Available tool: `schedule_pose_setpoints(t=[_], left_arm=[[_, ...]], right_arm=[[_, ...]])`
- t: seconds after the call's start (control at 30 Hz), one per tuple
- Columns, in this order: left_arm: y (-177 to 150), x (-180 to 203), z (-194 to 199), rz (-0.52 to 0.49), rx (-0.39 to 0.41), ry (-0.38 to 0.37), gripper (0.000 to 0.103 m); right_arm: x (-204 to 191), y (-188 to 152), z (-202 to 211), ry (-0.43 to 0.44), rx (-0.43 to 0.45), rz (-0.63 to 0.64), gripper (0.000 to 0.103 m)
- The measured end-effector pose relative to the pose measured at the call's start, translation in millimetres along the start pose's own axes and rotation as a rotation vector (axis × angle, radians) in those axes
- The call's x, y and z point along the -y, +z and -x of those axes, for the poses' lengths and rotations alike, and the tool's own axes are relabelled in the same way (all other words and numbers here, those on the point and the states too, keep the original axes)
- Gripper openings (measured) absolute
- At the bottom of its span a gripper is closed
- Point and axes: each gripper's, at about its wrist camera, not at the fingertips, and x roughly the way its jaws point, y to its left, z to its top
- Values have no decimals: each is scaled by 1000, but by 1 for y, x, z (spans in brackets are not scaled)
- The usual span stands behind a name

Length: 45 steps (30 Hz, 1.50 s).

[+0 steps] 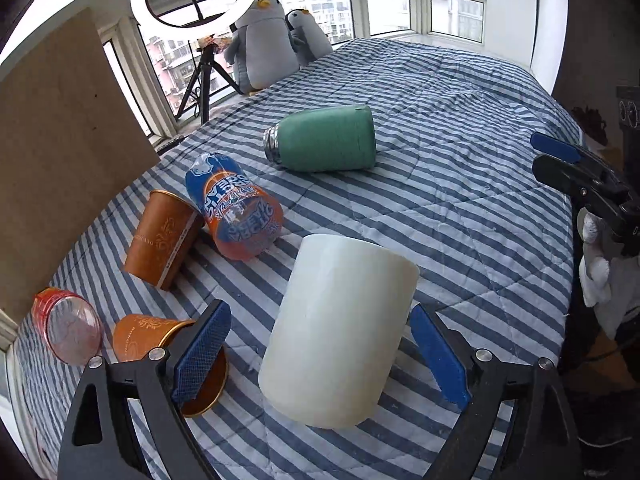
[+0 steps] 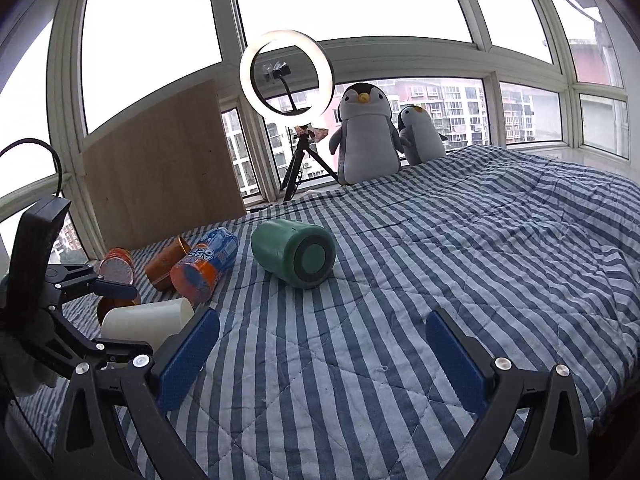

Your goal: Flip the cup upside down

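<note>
Matt white plastic cup (image 1: 340, 332); quilted striped cloth bedcover (image 1: 460, 184); matt green flask (image 1: 328, 140), bare metal neck; textured blue fingers (image 1: 202, 354).

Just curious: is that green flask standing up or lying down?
Lying down. The green flask rests on its side on the striped blanket, round base facing the right camera.

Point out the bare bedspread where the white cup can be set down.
Free: the striped bedspread right of the green flask, stretching toward the penguins. Crowded: the left side, where orange cups, the soda bottle and the white cup cluster.
</note>
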Motion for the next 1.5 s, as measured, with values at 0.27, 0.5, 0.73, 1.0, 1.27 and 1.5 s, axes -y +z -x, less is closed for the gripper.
schedule_pose_setpoints(t=[0.27,0.5,0.73,1.0,1.27,1.5], left_arm=[[-69,-20,57,88,88,109,97],[-127,-21,84,245,181,128,99],[-157,-22,86,371,199,125,103],[-178,-12,79,370,134,160,103],[-181,-16,80,397,134,162,103],[-184,-21,81,417,118,179,103]], right_arm=[[-57,6,0,174,-25,179,102],[-122,10,-9,292,-105,482,102],[-173,-3,-26,384,-199,796,102],[-203,-25,-54,324,-245,1135,101],[-229,-54,-73,254,-210,1536,98],[-246,-68,-111,193,-220,1707,97]])
